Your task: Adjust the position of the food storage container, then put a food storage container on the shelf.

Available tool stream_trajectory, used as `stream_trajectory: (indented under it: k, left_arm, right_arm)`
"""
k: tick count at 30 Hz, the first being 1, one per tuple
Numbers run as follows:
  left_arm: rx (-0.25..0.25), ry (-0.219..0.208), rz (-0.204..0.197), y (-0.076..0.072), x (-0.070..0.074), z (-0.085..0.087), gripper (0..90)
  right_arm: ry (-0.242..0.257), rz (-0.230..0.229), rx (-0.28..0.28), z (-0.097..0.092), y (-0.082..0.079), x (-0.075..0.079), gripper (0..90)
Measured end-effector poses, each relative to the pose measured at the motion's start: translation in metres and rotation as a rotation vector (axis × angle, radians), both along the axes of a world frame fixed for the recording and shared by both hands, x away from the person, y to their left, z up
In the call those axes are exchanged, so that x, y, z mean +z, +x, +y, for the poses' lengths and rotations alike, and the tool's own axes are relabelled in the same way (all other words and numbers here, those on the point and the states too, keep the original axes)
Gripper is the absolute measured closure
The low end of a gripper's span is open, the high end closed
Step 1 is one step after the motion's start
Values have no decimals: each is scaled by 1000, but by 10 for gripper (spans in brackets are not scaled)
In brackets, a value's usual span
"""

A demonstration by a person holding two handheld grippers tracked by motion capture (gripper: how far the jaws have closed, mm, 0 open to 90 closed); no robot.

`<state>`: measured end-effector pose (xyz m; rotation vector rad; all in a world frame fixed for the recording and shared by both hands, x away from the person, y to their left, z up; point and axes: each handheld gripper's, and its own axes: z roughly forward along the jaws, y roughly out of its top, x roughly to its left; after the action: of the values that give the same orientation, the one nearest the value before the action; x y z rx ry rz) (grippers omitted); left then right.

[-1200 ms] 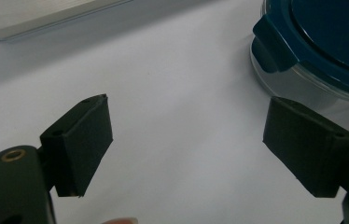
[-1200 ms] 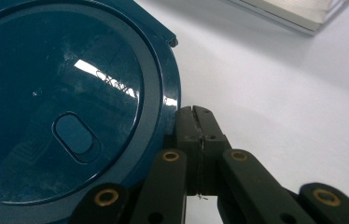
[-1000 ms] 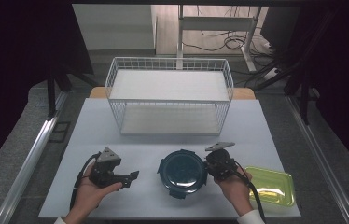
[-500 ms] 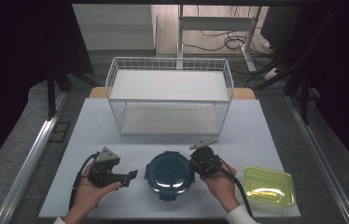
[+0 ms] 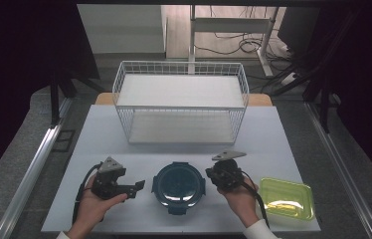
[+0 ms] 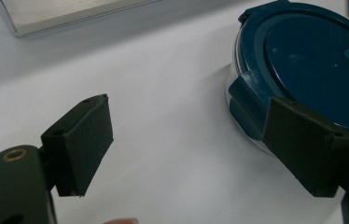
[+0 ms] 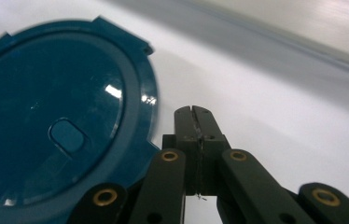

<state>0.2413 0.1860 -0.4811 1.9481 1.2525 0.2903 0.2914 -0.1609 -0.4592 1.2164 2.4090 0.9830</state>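
A round container with a dark-blue lid [image 5: 178, 186] sits on the white table [image 5: 124, 144] near the front edge, between my two grippers. My left gripper [image 5: 137, 187] lies in a hand to its left, jaws open and pointing at it. In the left gripper view the open left gripper [image 6: 191, 140] holds nothing, and its right pad [image 6: 303, 149] overlaps the container's [image 6: 312, 60] near rim. My right gripper [image 5: 209, 177] is shut and empty, just beside the container's right rim. In the right gripper view its closed tips [image 7: 193, 114] stand a narrow gap from the lid [image 7: 56, 126].
A white wire basket [image 5: 181, 102] stands across the back half of the table; its pale base edge [image 6: 70, 14] shows beyond the left gripper. A yellow-green rectangular tub [image 5: 287, 198] sits at the front right, beside the right hand. Bare table lies between the basket and the container.
The blue-lidded container has slid left, toward the left gripper, with the shut right gripper moving left beside it. The left gripper has stayed where it was.
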Motion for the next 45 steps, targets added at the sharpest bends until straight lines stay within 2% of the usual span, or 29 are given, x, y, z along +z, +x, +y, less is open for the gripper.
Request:
stream_trajectory:
  k: [1, 3, 8, 10, 11, 12, 13, 15, 16, 17, 18, 22, 29, 39, 43, 45]
  left_arm:
    - [0, 4, 0, 0, 0, 0, 162]
    - [-2, 7, -1, 0, -1, -1, 162]
    - [-7, 10, -5, 0, -1, -2, 161]
    - [-6, 2, -1, 0, -1, -1, 161]
    - [-6, 2, -1, 0, -1, -1, 161]
    - [-6, -8, 4, 1, -2, 0, 160]
    - [-6, -8, 4, 1, -2, 0, 159]
    - [2, -21, 7, 1, -2, 1, 152]
    - [2, -21, 7, 1, -2, 1, 147]
    - [4, -23, 8, 2, -1, 1, 147]
    - [6, -30, 11, 2, -2, 2, 137]
    - [7, -36, 11, 2, -2, 2, 134]
    - [0, -43, -5, 0, 0, 1, 133]
    - [-13, -37, 10, 3, -3, -2, 130]
    - [-2, -56, 2, 1, 0, 0, 125]
    - [-8, -69, 13, 3, 0, -1, 120]
  right_arm:
    - [22, -10, -5, -10, -7, 5, 885]
    - [32, -16, -4, -17, -13, 9, 884]
    - [91, 17, 11, -31, -23, 10, 859]
    - [146, 37, 21, -33, -22, 9, 764]
    - [146, 37, 21, -33, -22, 9, 764]
    - [193, 65, 21, -33, -19, 8, 587]
    - [193, 65, 21, -33, -19, 8, 587]
    - [229, 90, 7, -33, -17, 8, 420]
    - [229, 90, 7, -33, -17, 8, 420]
    - [236, 91, 2, -33, -17, 8, 394]
    - [242, 88, -6, -33, -16, 7, 329]
    - [237, 89, -2, -32, -16, 7, 241]
    - [251, 117, 14, -30, -14, 2, 187]
    - [265, 126, 9, -31, -13, 2, 182]
    - [268, 133, 8, -29, -11, 0, 181]
    - [270, 132, 12, -29, -11, 1, 179]
